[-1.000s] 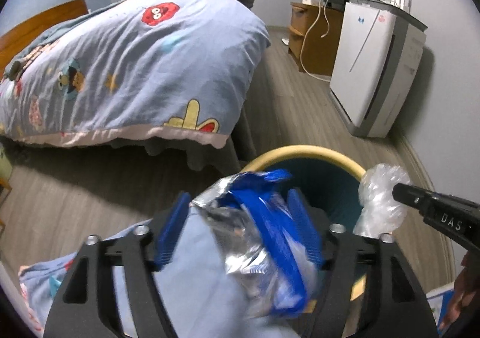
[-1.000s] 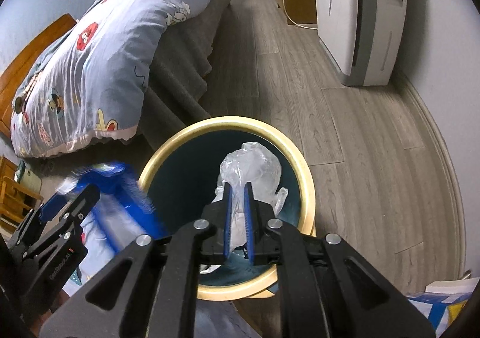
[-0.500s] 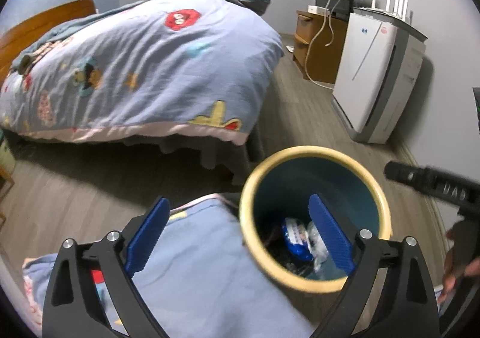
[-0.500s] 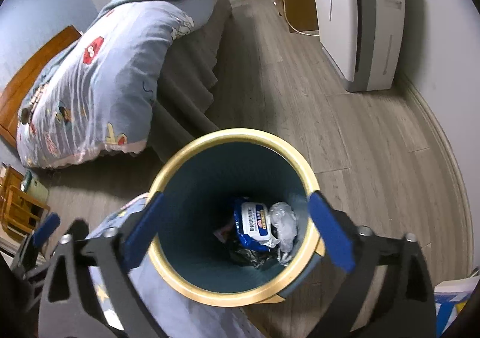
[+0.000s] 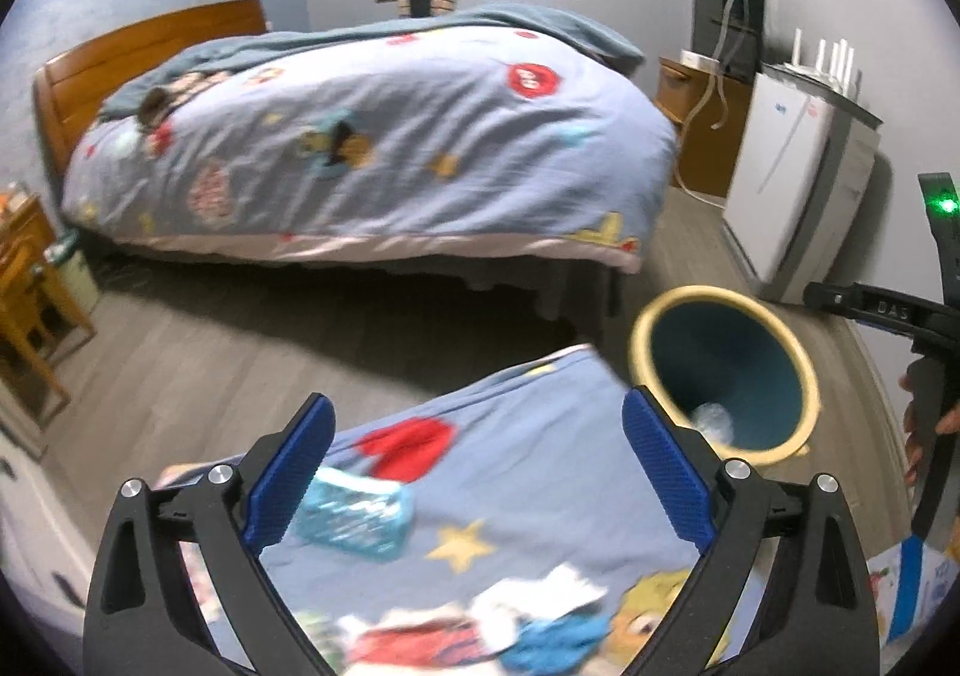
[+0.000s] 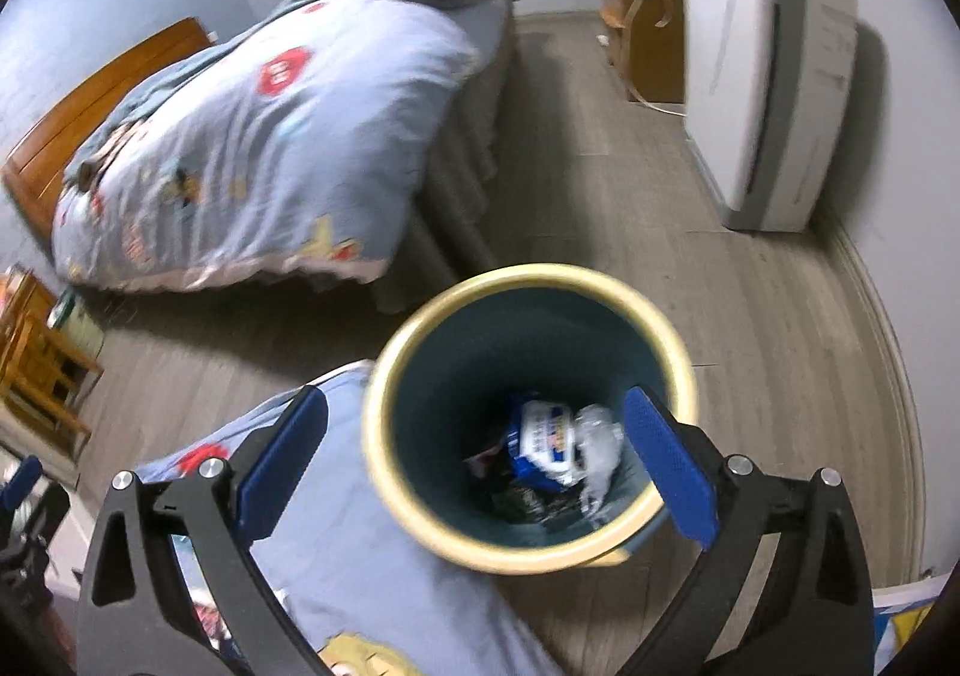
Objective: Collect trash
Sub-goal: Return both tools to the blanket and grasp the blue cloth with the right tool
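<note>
A round bin with a yellow rim (image 6: 384, 376) and dark teal inside stands on the floor beside a blue cartoon-print cloth (image 6: 360, 544). At its bottom lie a blue-and-white wrapper (image 6: 540, 442) and a crumpled clear plastic piece (image 6: 597, 448). My right gripper (image 6: 474, 466) hovers over the bin, open and empty. My left gripper (image 5: 477, 472) is open and empty above the cloth (image 5: 540, 466), left of the bin (image 5: 642, 340). A shiny teal wrapper (image 5: 354, 514) lies on the cloth near its left finger. In the left wrist view the right gripper (image 5: 882, 310) shows at the right edge.
A bed with a blue cartoon quilt (image 5: 372, 148) fills the back. A white appliance (image 5: 792, 196) and a wooden cabinet (image 5: 696, 136) line the right wall. Wooden furniture (image 5: 30, 280) stands at the left. Printed paper (image 5: 912, 586) lies on the floor at the lower right.
Both grippers opened; the blue wrapper and the clear plastic dropped into the bin. Both have since pulled back and up, the left one swinging left over the cloth.
</note>
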